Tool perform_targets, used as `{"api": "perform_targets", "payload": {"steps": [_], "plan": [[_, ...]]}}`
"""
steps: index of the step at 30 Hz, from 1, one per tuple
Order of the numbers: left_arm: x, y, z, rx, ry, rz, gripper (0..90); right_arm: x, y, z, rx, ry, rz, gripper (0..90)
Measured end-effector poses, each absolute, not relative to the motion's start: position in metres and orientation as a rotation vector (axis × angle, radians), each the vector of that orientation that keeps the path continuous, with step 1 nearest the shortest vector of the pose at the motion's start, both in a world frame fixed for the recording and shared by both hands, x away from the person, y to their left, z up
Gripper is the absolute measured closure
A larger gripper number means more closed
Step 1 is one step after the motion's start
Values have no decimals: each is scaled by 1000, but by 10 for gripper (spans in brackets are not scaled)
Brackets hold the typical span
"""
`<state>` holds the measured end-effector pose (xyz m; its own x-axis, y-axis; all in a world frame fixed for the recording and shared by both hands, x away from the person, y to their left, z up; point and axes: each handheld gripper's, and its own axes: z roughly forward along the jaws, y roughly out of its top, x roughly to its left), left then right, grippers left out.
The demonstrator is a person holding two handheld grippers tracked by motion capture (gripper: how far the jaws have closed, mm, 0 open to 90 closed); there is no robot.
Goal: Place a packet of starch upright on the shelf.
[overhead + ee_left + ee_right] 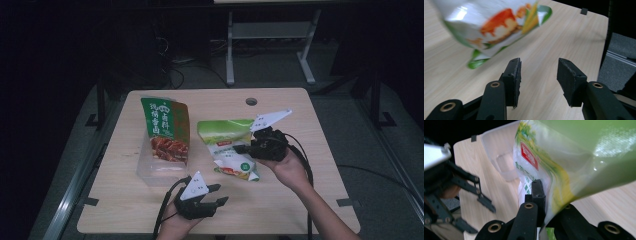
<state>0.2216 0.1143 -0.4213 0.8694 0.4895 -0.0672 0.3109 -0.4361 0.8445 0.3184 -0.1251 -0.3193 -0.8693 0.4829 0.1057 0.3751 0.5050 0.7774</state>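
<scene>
The green-and-white snack bag (229,147) sits at the centre of the high view, slightly right of the middle of the wooden table (300,200), its lower end near or on the wood and its upper part lifted. It looks light and limp: thin glossy film that creases, sags under its own fill and would likely slip between smooth pads. The flat sealed edge is the safest place to take it, since the puffed body would give way and could crush whatever is inside.

The right gripper (250,146) has its jaws clamped on the side of that bag; in the right gripper view the film (554,170) is pinched between the two black jaws and hangs across the frame. The hand comes in from lower right, forearm angled up and left.

The left gripper (216,195) rests low at the bottom centre, jaws parted with nothing between them, pointing toward the bag's lower end (496,27). Left of the bag, a red-and-green pouch (165,130) stands in a clear plastic container (145,170).
</scene>
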Motion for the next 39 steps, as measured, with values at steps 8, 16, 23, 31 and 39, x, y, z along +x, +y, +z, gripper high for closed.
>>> {"api": "perform_targets", "payload": {"steps": [8, 16, 23, 31, 39], "plan": [[217, 116, -425, 2072, 573, 218, 518, 322, -100, -303, 683, 2626, 1338, 897], [215, 115, -427, 2076, 568, 217, 507, 328, -69, -290, 575, 2631, 1380, 897], [215, 115, -429, 2073, 564, 215, 497, 333, -42, -283, 541, 2659, 1402, 897], [214, 114, -429, 2072, 559, 212, 488, 338, -17, -280, 507, 2670, 1431, 897], [212, 115, -429, 2058, 559, 209, 485, 344, 14, -281, 478, 2689, 1466, 897]]}}
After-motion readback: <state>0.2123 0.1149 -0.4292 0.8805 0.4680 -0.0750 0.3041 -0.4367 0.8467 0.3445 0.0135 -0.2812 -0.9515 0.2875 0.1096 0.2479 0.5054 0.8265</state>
